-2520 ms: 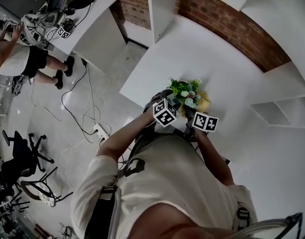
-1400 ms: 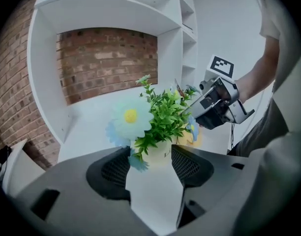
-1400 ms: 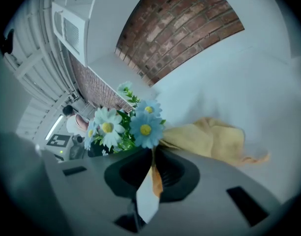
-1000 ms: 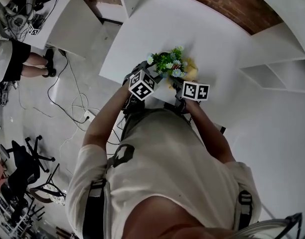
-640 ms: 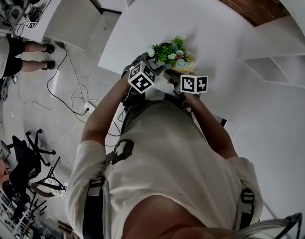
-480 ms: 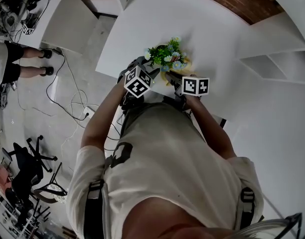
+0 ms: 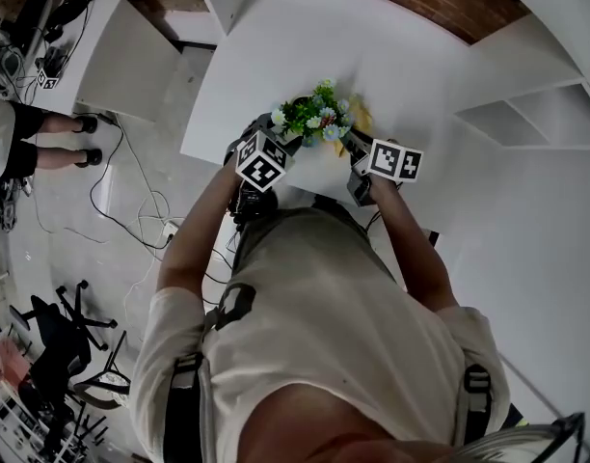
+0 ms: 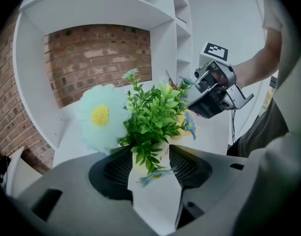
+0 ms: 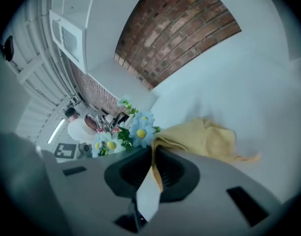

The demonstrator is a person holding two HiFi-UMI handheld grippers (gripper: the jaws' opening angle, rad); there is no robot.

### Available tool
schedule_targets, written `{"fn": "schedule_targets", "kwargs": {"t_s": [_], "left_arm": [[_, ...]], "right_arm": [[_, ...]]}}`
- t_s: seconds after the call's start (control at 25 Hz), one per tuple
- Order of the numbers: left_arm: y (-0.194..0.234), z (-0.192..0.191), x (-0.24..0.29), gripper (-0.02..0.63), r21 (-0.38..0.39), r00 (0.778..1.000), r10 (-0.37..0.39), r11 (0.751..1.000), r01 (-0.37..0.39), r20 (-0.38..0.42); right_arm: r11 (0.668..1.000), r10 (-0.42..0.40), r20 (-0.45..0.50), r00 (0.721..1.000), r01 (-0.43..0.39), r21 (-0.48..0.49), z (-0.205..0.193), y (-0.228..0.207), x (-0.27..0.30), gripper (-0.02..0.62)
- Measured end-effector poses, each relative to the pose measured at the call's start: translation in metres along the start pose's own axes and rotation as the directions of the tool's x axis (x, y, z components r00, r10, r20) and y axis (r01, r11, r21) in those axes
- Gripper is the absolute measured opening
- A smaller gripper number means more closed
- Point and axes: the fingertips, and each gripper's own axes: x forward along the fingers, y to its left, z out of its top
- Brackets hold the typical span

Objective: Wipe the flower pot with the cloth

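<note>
"Flower pot first: where did it stand?"

"On the white table, near the edge closest to the person, under its artificial flowers. It sat between the jaws of the left gripper. They stood wide apart and had just been opening, so the pads did not press on it."

"And the yellow cloth?"

"The right gripper had its jaws closed on one fold, and the rest spread out ahead of it. Compared with half a second before, this gripper had shifted to the right, away from the flowers. The left gripper had kept its place."
</note>
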Motion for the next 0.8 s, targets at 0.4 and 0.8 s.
{"fn": "schedule_targets", "kwargs": {"t_s": [0.4, 0.8], "left_arm": [[0.004, -0.009, 0.007, 0.242, 0.025, 0.997, 0.072, 0.997, -0.072, -0.03], [0.01, -0.01, 0.005, 0.242, 0.013, 0.996, 0.089, 0.996, -0.089, -0.014]], "right_arm": [[0.997, 0.05, -0.265, 0.963, -0.062, -0.037, -0.081, 0.012, 0.029, 0.043], [0.997, -0.001, -0.039, 0.999, 0.004, 0.072, -0.011, -0.023, -0.005, 0.043]]}}
